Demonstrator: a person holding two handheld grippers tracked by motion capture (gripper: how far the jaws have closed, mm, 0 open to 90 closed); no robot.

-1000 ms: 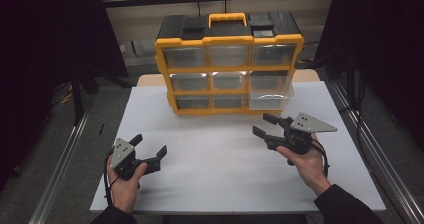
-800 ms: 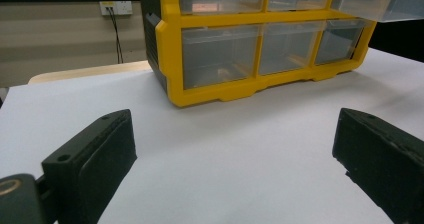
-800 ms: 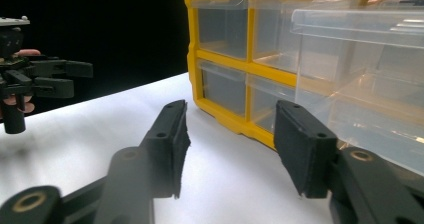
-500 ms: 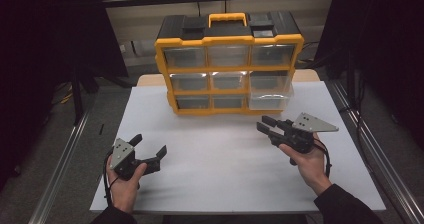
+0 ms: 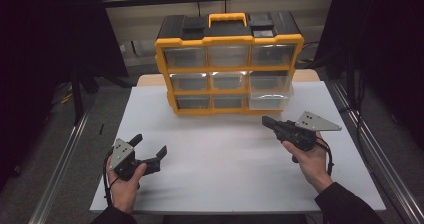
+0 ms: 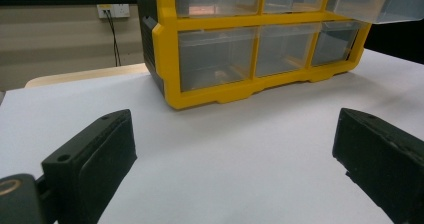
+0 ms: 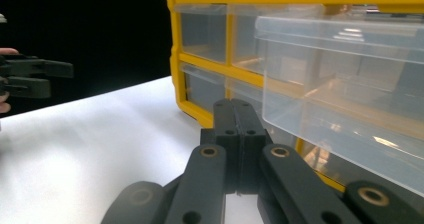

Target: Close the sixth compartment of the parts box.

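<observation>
The drawer cabinet [image 5: 229, 64] stood at the tabletop's [image 5: 220, 159] far edge, its light, slippery clear drawer [image 5: 270, 91] pulled out. Right gripper [image 5: 270, 122] fingers were closed and empty near it; left gripper [image 5: 150, 150] fingers were wide. Best gripped by its front lip.

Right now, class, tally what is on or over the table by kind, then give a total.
Drawer cabinets, yellow and black: 1
Clear drawers in it: 9, the middle right drawer pulled out
Grippers: 2, left gripper and right gripper
Total: 12
</observation>
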